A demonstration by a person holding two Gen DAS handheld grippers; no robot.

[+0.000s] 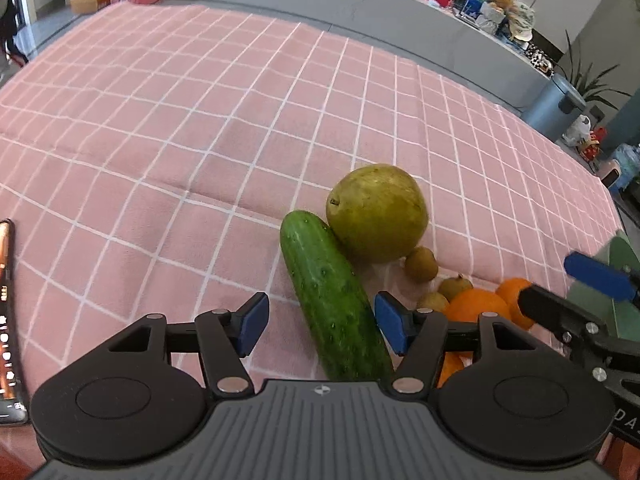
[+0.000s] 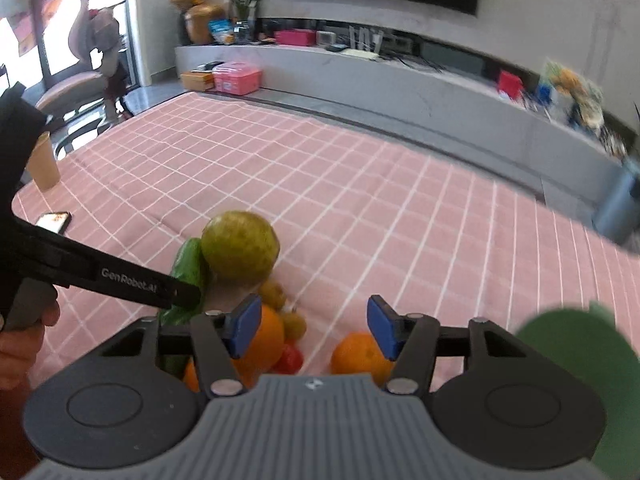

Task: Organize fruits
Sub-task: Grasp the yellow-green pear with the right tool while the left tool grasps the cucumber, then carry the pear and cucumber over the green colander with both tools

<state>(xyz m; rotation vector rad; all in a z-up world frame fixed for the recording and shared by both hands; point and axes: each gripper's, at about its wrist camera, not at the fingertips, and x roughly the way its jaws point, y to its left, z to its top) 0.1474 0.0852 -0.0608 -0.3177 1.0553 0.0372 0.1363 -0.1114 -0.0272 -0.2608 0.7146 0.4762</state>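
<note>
Left tool (image 1: pixel 320 324) stood open around a cucumber (image 1: pixel 332 300), pads clear. Right tool (image 2: pixel 314 326) stood open above an orange (image 2: pixel 358 354). At twelve o'clock from the cucumber, touching it, lay a pear (image 1: pixel 378 212) on the pink cloth (image 1: pixel 160 140).

Left tool (image 1: pixel 320 322): black linkage arms, round black housings, silver pivot screws, blue rectangular pads (image 1: pixel 251 322), grey ribbed body bearing a small round emblem. Right tool (image 2: pixel 314 326): same build. White "GenRobot.AI" lettering marks the left tool's black side in the right wrist view.
</note>
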